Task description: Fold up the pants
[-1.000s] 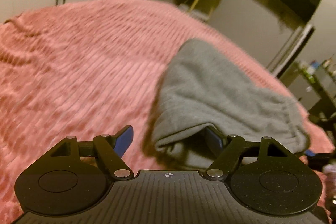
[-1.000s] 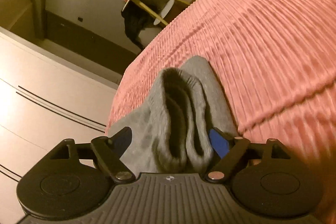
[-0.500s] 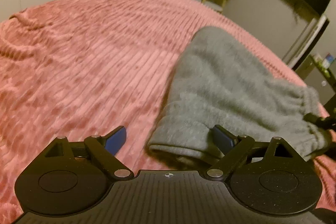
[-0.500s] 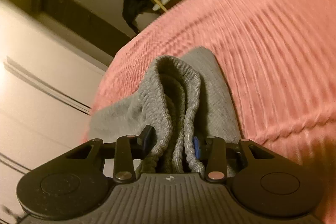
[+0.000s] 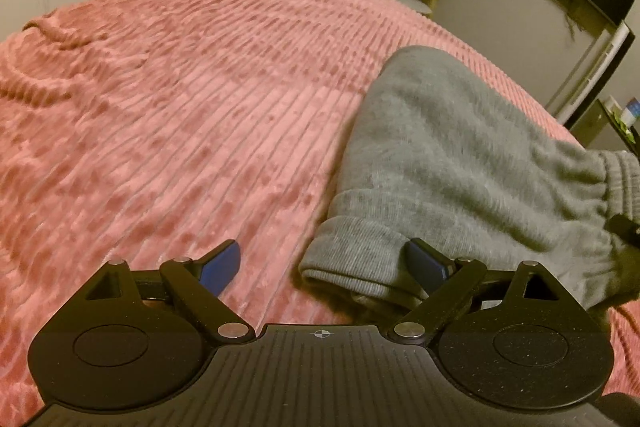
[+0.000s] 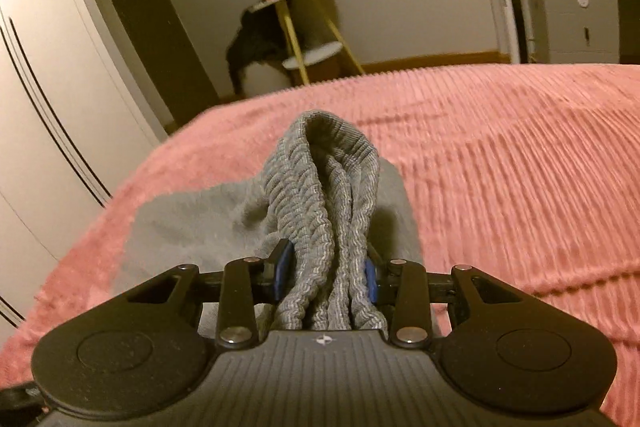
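Note:
Grey sweatpants lie folded on a pink ribbed bedspread. My left gripper is open, its blue fingers on either side of the ribbed leg cuffs, with the right finger tucked against the cloth. My right gripper is shut on the bunched ribbed waistband of the pants and holds it raised off the bedspread. The elastic waistband also shows at the right edge of the left wrist view.
A white wardrobe stands left of the bed. A small yellow-legged side table with dark clothing draped on it stands beyond the bed's far edge. A grey cabinet is at the far right.
My right gripper has closed on the waistband and turned level, lifting the bunched fabric. My left gripper stayed open and moved closer to the leg cuffs.

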